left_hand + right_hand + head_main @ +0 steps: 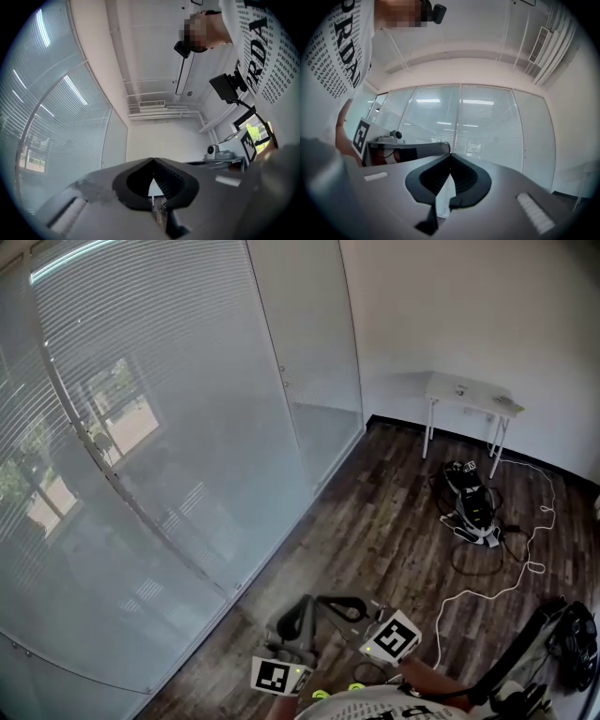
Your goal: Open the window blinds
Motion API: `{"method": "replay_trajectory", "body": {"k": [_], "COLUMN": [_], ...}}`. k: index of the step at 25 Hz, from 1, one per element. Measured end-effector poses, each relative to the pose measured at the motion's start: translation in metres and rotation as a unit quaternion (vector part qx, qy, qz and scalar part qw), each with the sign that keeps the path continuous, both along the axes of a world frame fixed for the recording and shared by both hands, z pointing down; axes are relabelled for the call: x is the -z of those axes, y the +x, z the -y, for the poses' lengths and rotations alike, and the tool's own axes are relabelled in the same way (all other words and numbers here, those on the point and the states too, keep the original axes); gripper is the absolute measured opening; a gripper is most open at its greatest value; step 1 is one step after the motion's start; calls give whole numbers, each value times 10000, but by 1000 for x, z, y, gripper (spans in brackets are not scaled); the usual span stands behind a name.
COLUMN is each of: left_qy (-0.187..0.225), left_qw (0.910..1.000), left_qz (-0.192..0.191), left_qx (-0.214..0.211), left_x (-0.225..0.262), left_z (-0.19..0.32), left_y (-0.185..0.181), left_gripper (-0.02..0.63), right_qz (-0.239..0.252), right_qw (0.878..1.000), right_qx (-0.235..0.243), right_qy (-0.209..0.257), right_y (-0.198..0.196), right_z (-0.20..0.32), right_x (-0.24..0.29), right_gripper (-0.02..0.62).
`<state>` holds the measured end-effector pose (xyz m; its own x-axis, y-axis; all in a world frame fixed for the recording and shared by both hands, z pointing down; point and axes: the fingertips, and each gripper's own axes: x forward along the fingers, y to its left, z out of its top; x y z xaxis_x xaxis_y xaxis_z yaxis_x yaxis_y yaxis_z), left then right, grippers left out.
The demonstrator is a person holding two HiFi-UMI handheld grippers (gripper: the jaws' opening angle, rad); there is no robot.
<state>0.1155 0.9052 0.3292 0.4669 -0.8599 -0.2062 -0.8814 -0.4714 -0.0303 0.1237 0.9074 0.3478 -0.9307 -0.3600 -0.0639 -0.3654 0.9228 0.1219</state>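
The window blinds (pixel 141 427) hang with slats shut behind tall glass panels that fill the left of the head view. They also show in the left gripper view as pale blinds (pixel 47 122) and straight ahead in the right gripper view as blinds (pixel 483 126). Both grippers are low and close to the person's body, well short of the glass. My left gripper (pixel 302 610) is shut with its tips meeting (pixel 153 160) and nothing between them. My right gripper (pixel 330 602) is beside it, also shut and empty (pixel 450 154). No cord or wand for the blinds can be made out.
A small white table (pixel 473 395) stands at the far wall. A device with tangled cables (pixel 473 507) and a white cord (pixel 525 563) lie on the dark wood floor at right. A black bag (pixel 574 634) sits at the right edge.
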Motion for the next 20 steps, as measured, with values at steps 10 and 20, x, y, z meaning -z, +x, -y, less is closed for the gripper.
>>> {"method": "replay_trajectory", "body": {"k": [10,20], "left_qy": [-136,-119], "left_qw": [9998,9997], "left_qz": [-57,-190], "left_qx": [94,69], "left_x": [0,-18], "left_z": [2,21], "left_y": [19,6], "left_gripper": [-9,-9], "right_qz": [-60,-243], "right_qw": [9998,9993], "right_qx": [-58,-161], "right_qy": [199,254], "right_y": [17,1], "right_z": [4,29], "right_x": [-1,-22], "right_gripper": [8,8]}}
